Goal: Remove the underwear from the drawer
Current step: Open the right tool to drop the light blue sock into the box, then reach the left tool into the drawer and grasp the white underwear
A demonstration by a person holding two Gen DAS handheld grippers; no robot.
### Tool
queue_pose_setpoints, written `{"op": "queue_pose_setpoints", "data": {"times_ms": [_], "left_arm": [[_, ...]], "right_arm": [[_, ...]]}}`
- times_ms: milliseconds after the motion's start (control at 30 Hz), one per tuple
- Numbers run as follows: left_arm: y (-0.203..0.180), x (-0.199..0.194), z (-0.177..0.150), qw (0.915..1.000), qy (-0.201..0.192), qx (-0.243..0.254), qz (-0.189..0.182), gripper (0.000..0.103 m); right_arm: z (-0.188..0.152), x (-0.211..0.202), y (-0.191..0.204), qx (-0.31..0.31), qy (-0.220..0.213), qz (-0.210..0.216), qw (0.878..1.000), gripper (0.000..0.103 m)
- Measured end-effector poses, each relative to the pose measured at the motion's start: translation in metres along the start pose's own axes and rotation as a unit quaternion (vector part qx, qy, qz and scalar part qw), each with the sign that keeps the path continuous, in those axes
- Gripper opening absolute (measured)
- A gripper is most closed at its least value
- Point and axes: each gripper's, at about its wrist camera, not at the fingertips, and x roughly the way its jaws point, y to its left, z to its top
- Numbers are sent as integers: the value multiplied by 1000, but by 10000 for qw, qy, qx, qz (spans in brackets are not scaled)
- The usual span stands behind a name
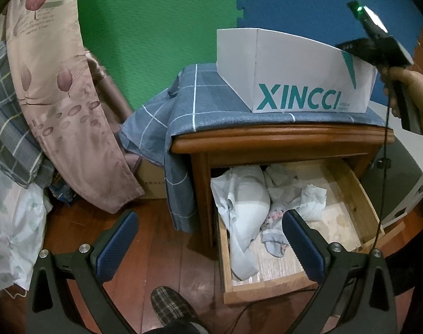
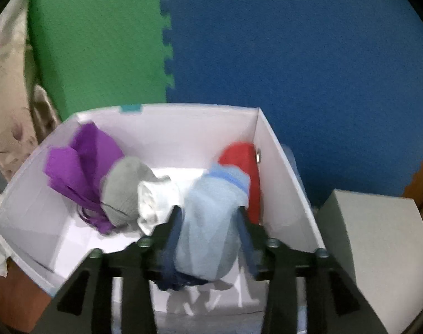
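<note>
Left wrist view: left gripper (image 1: 210,239) hovering above the pulled-out wooden drawer (image 1: 348,194) of the brown wooden nightstand (image 1: 281,139), blue-padded fingers (image 1: 118,239) spread wide apart, nothing between them. Inside the drawer, a heap of pale grey and white underwear (image 1: 250,194), crumpled against the left and rear walls. On the nightstand's surface, a blue-grey checked cloth (image 1: 206,103), and on it a white cardboard box printed XINCCI (image 1: 295,80). At the right edge, a hand (image 1: 414,97) gripping the right gripper's handle over the box. Right wrist view: right gripper (image 2: 210,231) inside the white box (image 2: 281,161), fingers partly apart, a rolled light-blue piece of underwear (image 2: 208,222) between them, pressing contact impossible to judge through blur. Beside it in the box, a purple garment (image 2: 80,167), a grey bundle (image 2: 125,189), a white roll (image 2: 155,200) and a red garment (image 2: 242,156).
</note>
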Motion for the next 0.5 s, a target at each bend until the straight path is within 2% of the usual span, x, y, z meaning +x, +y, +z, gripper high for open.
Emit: {"op": "queue_pose_setpoints", "data": {"times_ms": [67,133,200,233,300,367,433,500], "left_arm": [[-1,-5,-1,9999,-125,22,-40,102],[-3,-10,-2,9996,-272,87,-73,102],[-5,-11,-1,9994,-281,170,-48,102],[-6,-10,-2,9995,-252,203,-30,102],[-10,-7,0,9995,-188,237,-55,102],[-12,-7,3,9995,-204,204,-139,102],[-16,-4,4,9994,-174,164,-264,102],[-29,8,4,9986,139,272,-430,102]], "right_arm": [[7,-33,-4,-30,-568,-171,9982,46],[8,-76,-11,-20,-1033,26,9946,59],[-10,-120,-14,-124,-1470,307,9886,82],[-28,-136,-12,-295,-1551,487,9863,84],[-67,-143,3,-931,-1156,705,9864,84],[-118,-135,20,-1537,-412,734,9845,84],[-167,-130,20,-1398,160,1006,9849,84],[-208,-125,16,-1049,618,1270,9844,84]]}}
